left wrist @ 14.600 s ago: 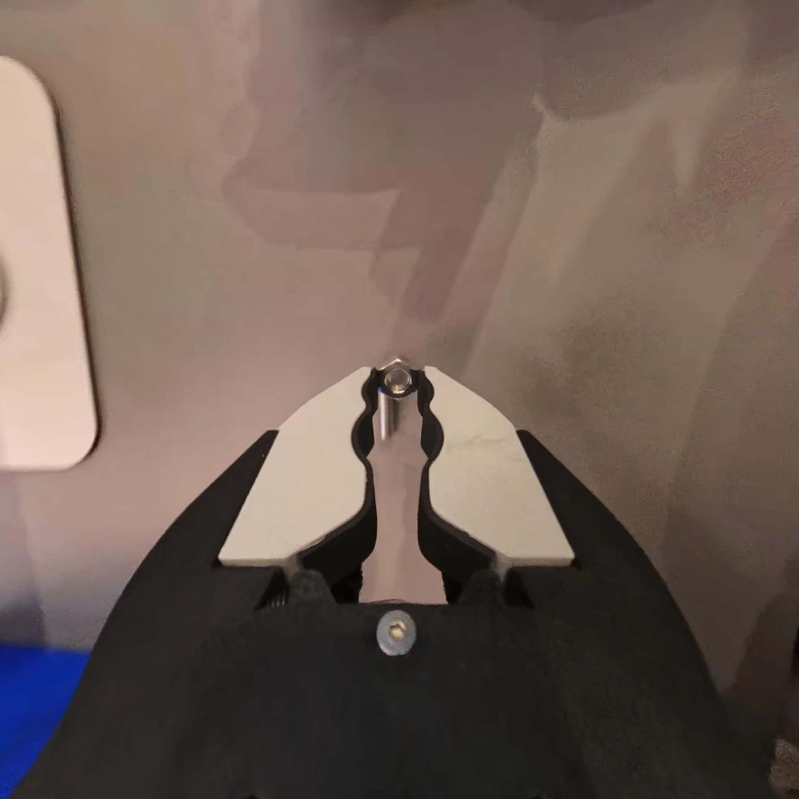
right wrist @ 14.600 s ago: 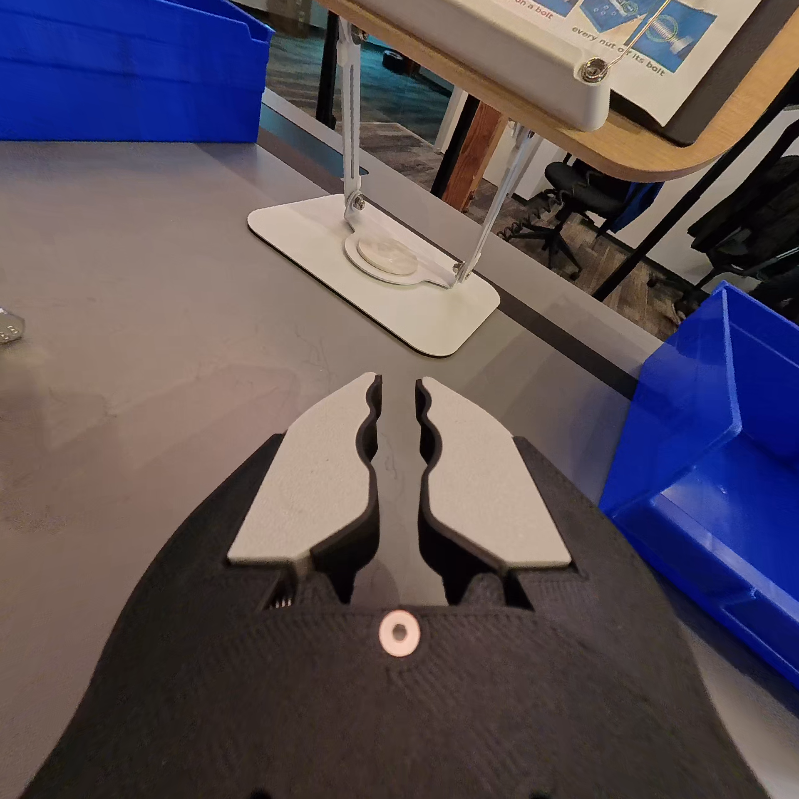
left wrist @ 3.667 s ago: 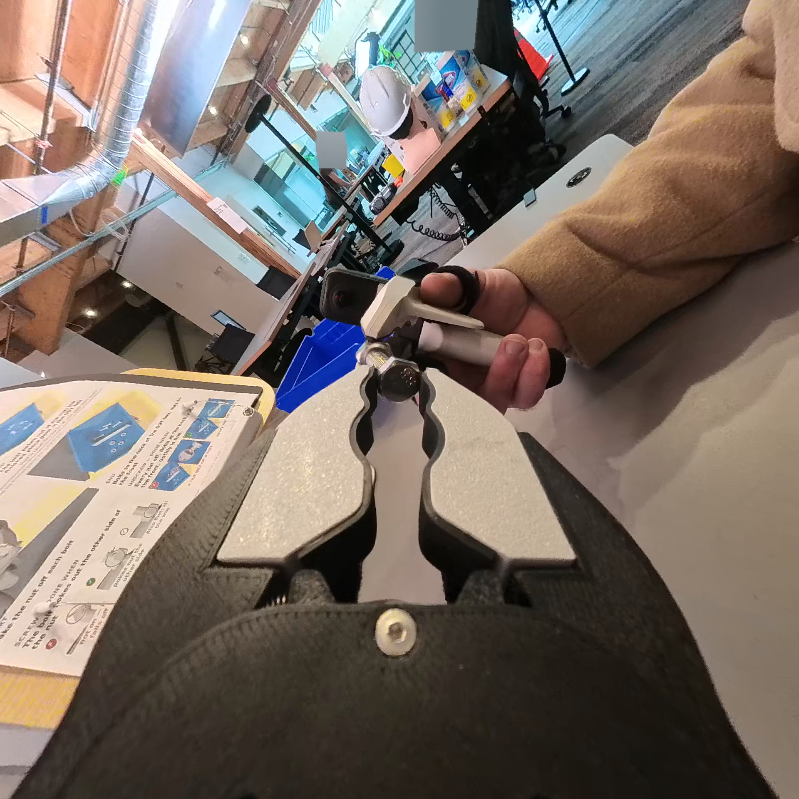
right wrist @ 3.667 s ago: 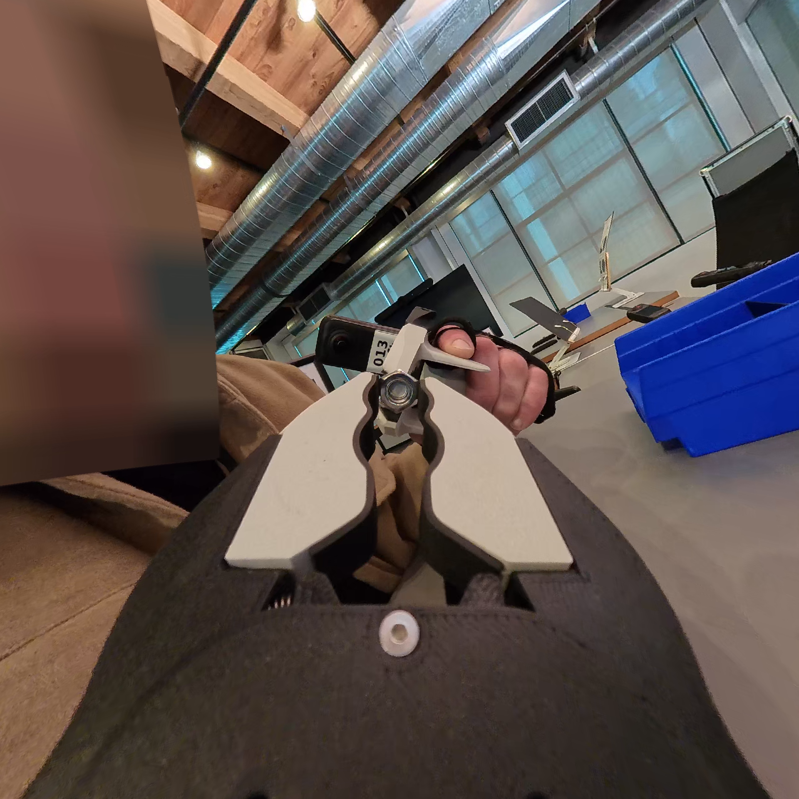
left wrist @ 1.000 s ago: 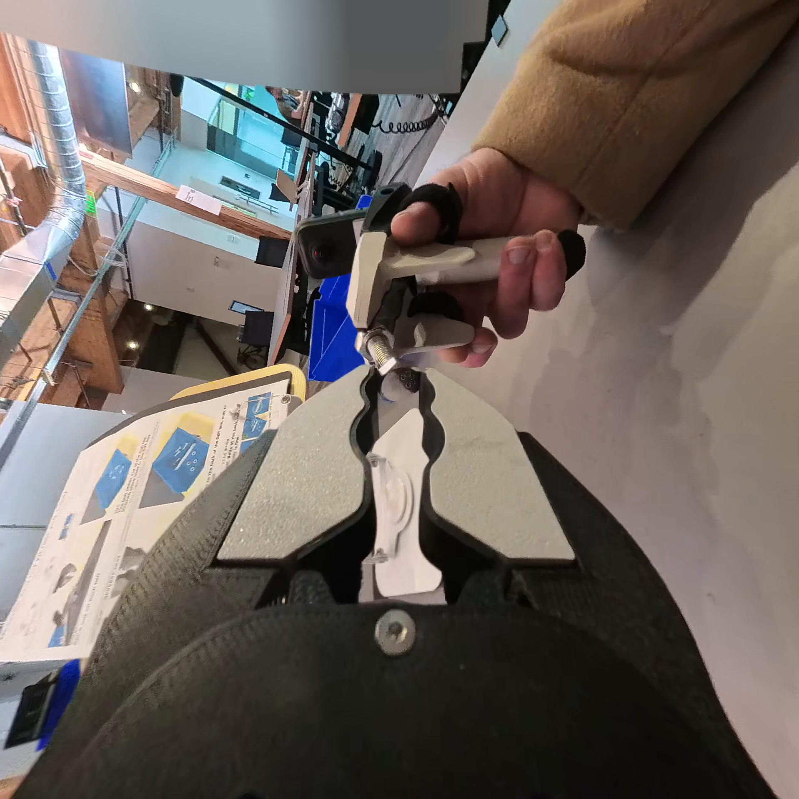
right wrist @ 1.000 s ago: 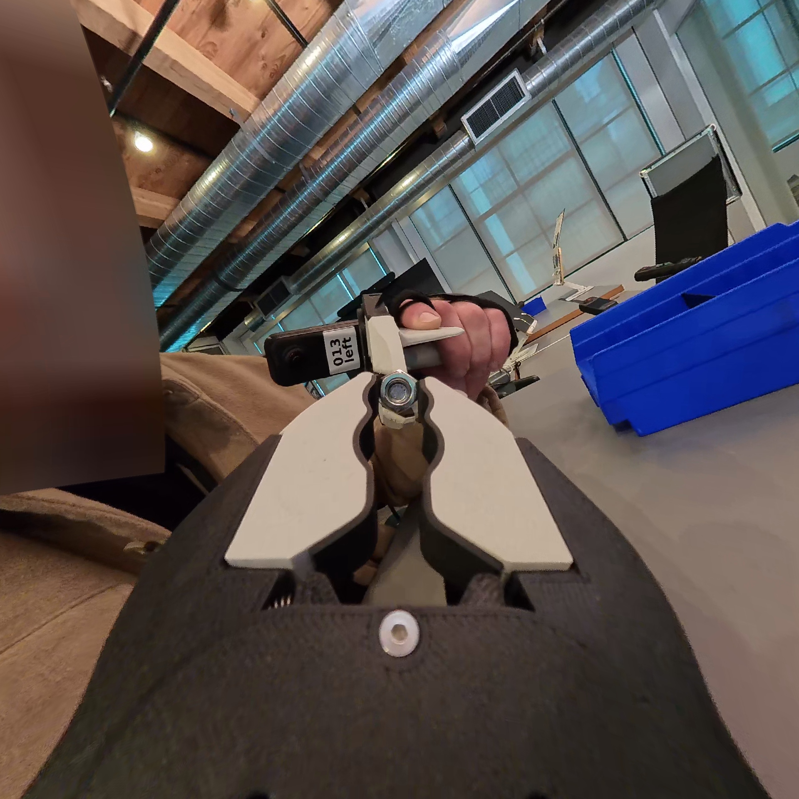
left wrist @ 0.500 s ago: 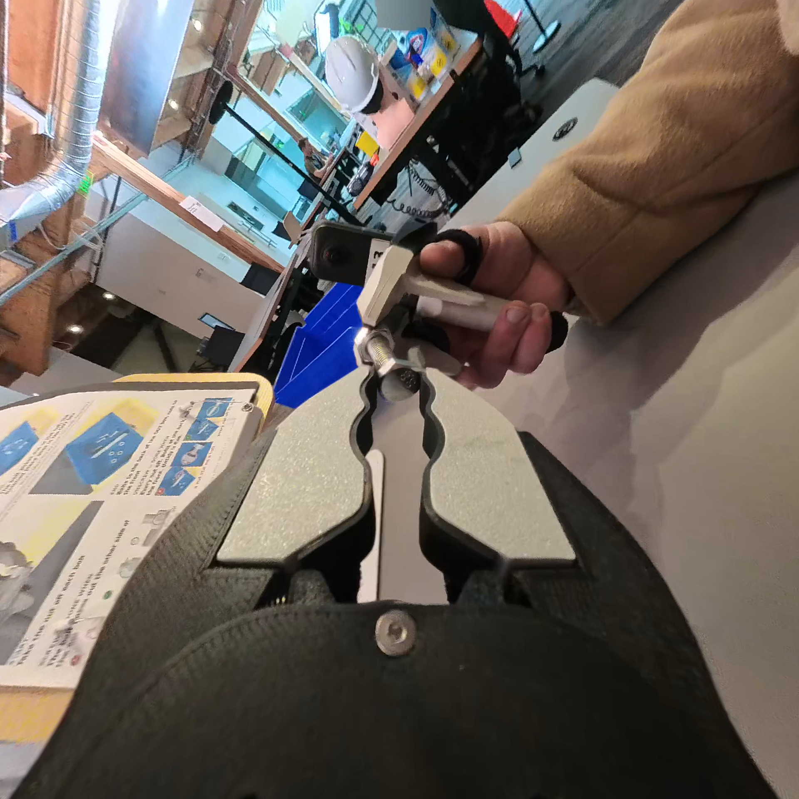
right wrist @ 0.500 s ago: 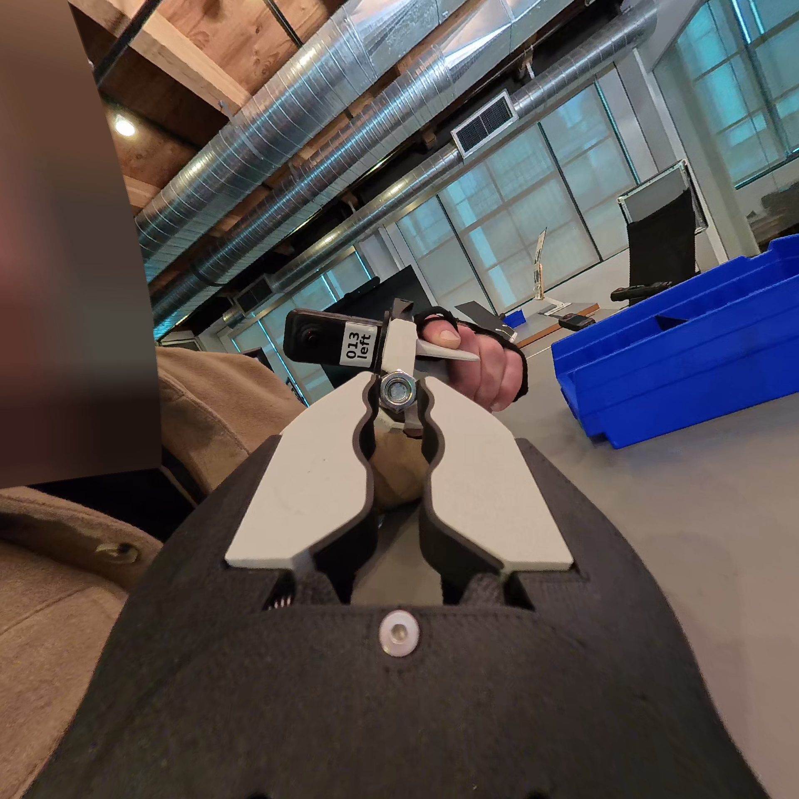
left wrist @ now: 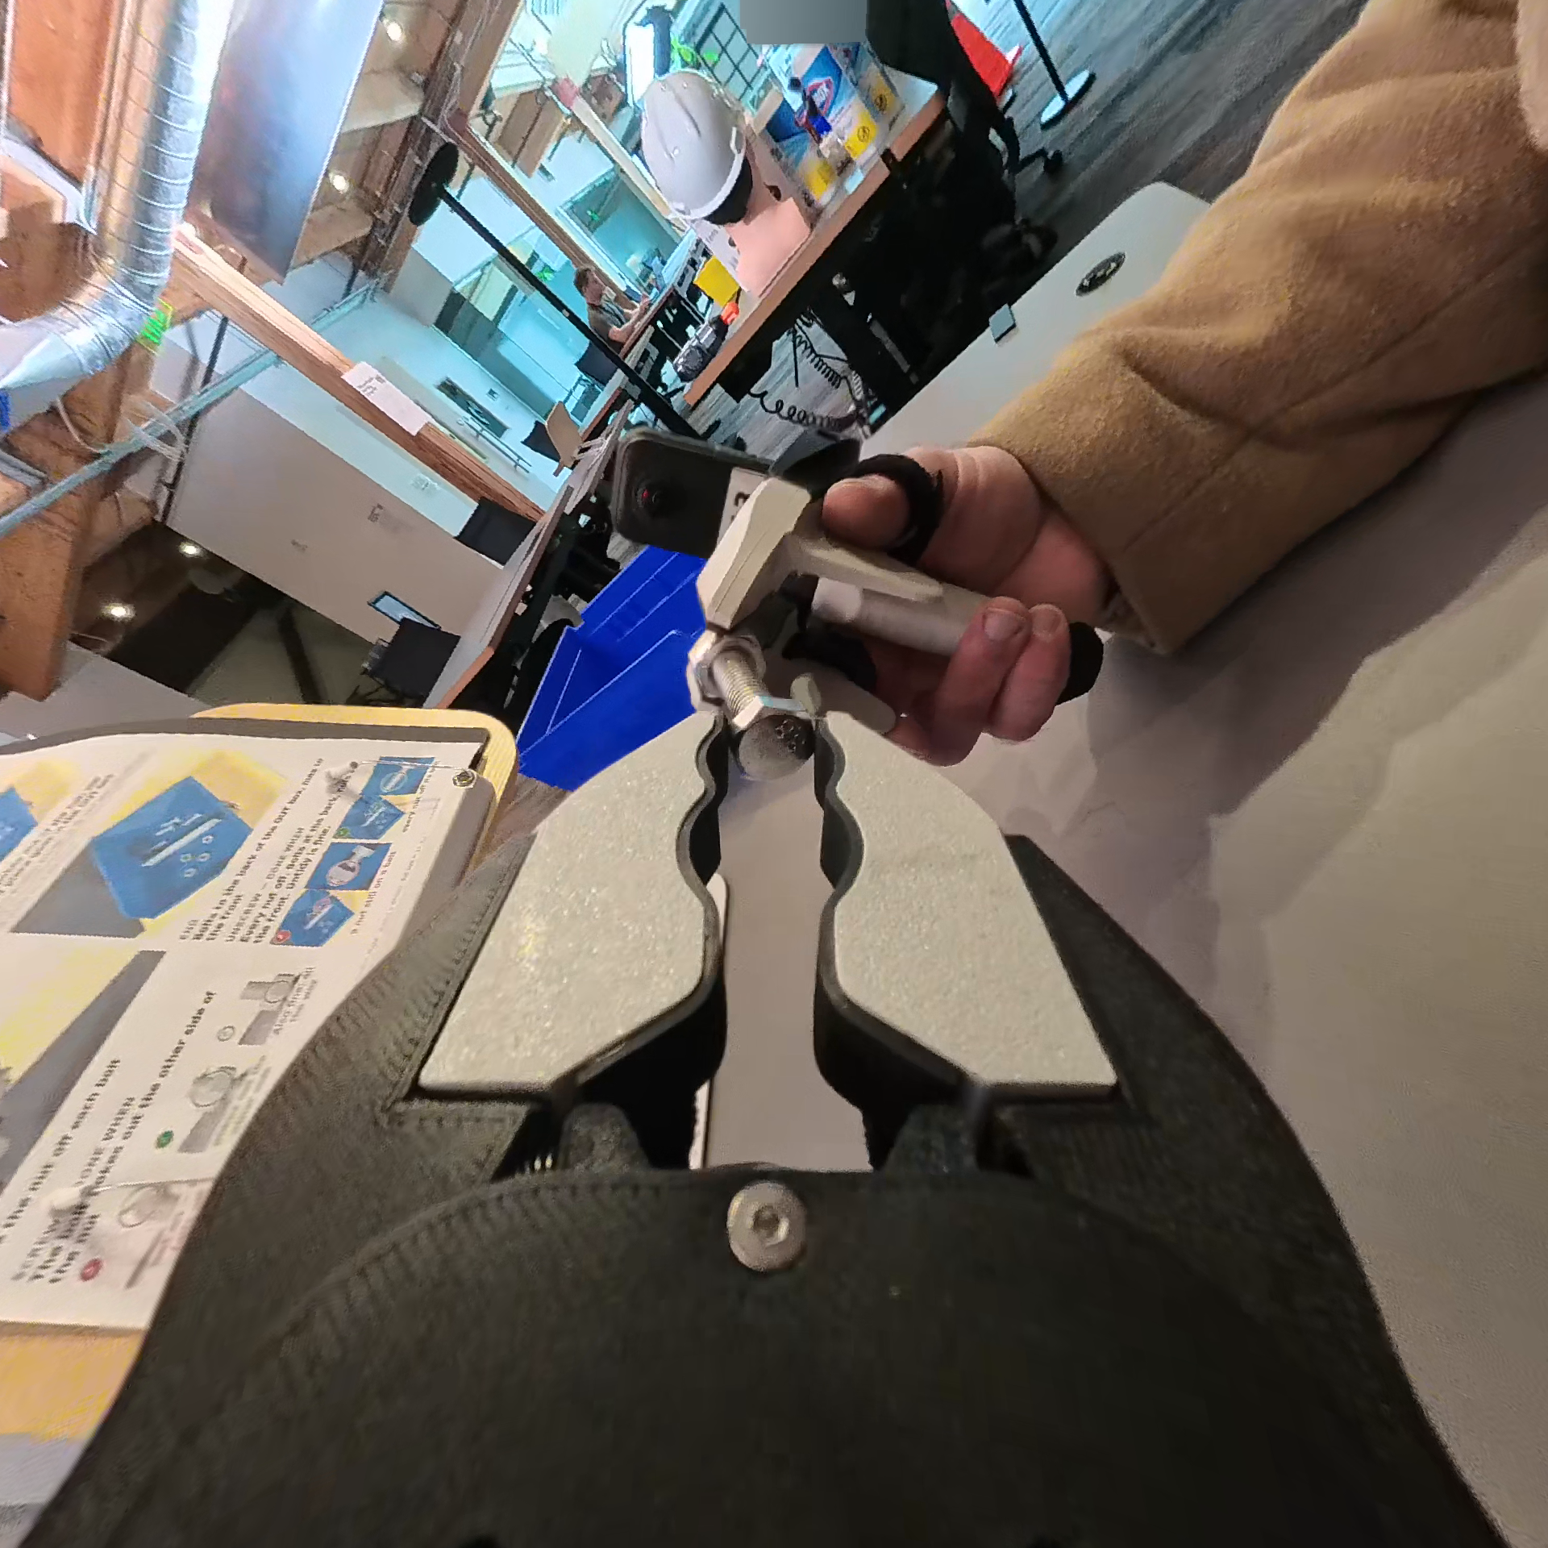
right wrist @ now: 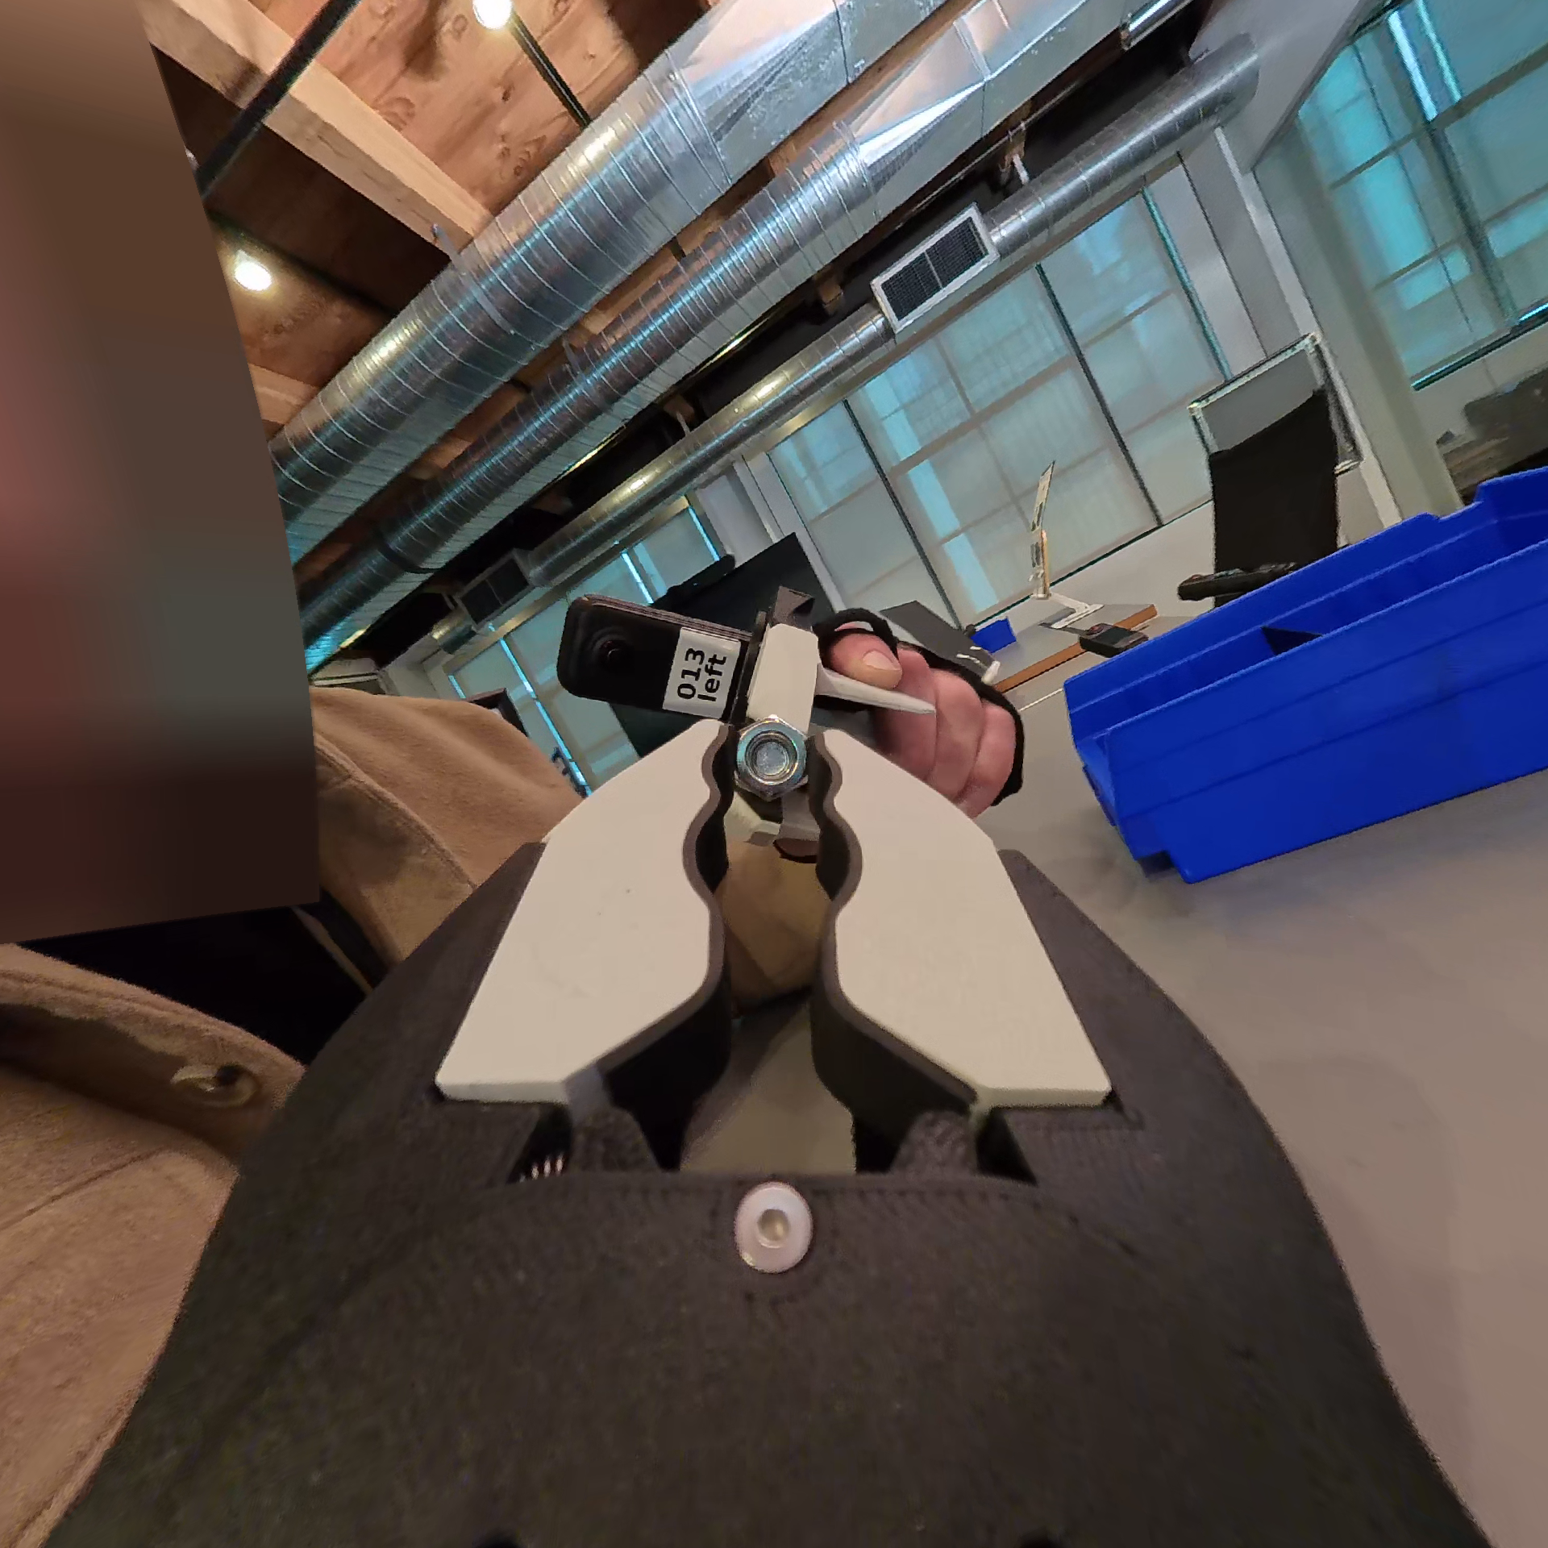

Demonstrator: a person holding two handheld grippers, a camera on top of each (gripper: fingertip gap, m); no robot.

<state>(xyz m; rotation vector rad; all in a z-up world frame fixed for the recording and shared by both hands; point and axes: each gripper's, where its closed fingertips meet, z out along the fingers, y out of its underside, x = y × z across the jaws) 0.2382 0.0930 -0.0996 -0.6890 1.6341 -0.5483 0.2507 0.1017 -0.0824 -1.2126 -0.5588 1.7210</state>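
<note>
The head of a hex bolt (left wrist: 771,741) is being gripped between the tips of the left gripper (left wrist: 766,737), whose jaws are being held closed on it. The bolt's threaded shank is pointing away from that gripper, and a hex nut (left wrist: 722,662) is sitting on the far part of the thread. The nut is being pinched by the jaws of the right gripper (left wrist: 758,670), which is facing the left one, so the two grippers are meeting tip to tip at the bolt.

In the right wrist view, the same hex nut (right wrist: 771,758) is being clamped between the tips of the right gripper (right wrist: 771,758), with the end of the bolt showing in its bore. Just beyond the nut, the left gripper (right wrist: 775,825) is being held in a hand (right wrist: 938,737) with black finger loops, and a black camera (right wrist: 645,662) with a white sticker is mounted on it.

In the left wrist view, the right gripper is being held in a hand (left wrist: 963,603) coming out of a tan sleeve (left wrist: 1298,352), above the grey desk (left wrist: 1340,921). To the left of the bolt, an instruction sheet (left wrist: 209,921) on a wooden board is being displayed. Beyond the bolt, blue bins (left wrist: 620,678) are standing; their contents cannot be seen.

In the right wrist view, to the right of the nut, a blue bin (right wrist: 1340,687) is resting on the desk (right wrist: 1298,1047); only its outer wall and rim are showing, so what it holds cannot be told.
</note>
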